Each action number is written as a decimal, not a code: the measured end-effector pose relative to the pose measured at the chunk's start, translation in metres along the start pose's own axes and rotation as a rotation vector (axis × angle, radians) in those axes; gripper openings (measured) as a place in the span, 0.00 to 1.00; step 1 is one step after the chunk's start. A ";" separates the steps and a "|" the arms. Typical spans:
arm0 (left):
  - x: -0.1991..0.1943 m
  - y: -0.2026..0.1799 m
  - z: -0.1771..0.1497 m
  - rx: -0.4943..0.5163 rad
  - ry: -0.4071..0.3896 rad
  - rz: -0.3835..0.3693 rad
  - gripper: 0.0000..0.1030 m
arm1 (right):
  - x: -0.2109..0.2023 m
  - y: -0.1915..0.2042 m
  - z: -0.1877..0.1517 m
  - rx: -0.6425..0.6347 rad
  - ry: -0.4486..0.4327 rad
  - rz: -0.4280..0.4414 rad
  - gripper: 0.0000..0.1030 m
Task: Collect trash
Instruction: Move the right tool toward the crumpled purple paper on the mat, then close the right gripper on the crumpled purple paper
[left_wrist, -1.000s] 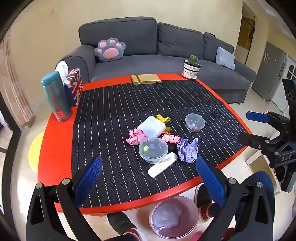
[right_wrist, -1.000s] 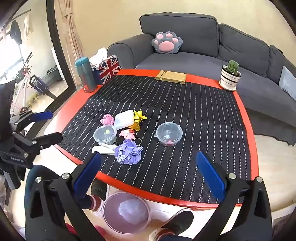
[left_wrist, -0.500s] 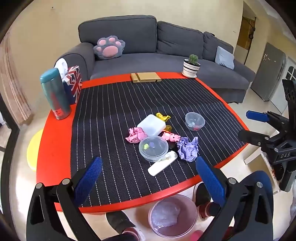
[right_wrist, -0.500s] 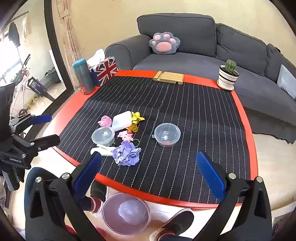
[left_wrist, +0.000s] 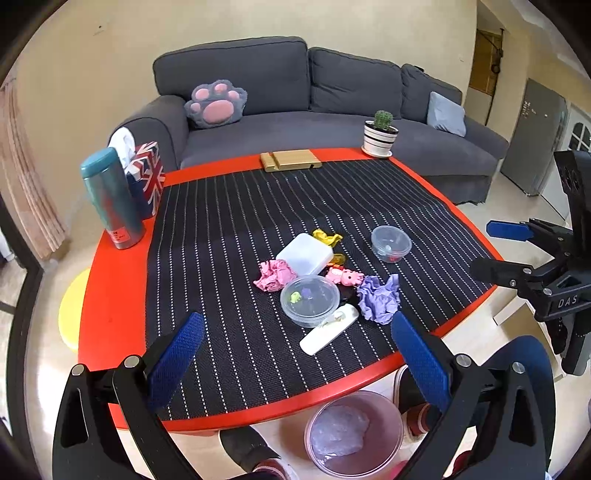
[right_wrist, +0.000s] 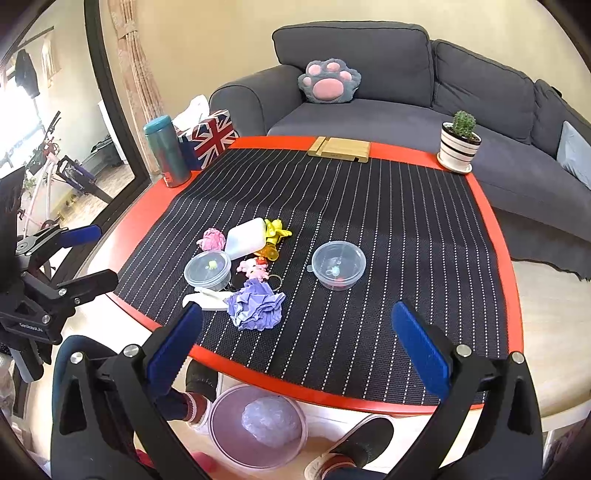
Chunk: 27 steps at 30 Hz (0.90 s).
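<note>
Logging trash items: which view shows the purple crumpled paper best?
The right wrist view: the purple crumpled paper lies near, whole and unblocked. In the left wrist view the paper is also whole, but smaller and farther off.

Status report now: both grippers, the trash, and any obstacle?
Left gripper open, empty; right gripper open, empty. Purple paper wad and pink paper wad on table, untouched. Lidded tub and keychain toy crowd them.
</note>
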<state>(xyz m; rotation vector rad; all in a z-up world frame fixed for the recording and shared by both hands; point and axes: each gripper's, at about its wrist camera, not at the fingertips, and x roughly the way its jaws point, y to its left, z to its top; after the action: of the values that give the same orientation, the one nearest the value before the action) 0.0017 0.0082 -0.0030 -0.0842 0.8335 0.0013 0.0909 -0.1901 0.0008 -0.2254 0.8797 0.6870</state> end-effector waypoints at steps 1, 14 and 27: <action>0.001 0.002 0.000 -0.005 0.007 0.004 0.94 | 0.003 0.000 0.001 -0.001 0.006 0.003 0.97; 0.005 0.009 -0.004 -0.006 0.013 0.021 0.94 | 0.058 0.017 0.014 -0.080 0.109 0.048 0.97; 0.007 0.018 -0.007 -0.029 0.024 0.011 0.95 | 0.112 0.033 0.008 -0.134 0.269 0.073 0.72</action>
<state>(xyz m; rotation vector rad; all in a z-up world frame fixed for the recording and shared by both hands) 0.0010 0.0256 -0.0143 -0.1074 0.8582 0.0224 0.1244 -0.1104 -0.0774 -0.4148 1.1039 0.7966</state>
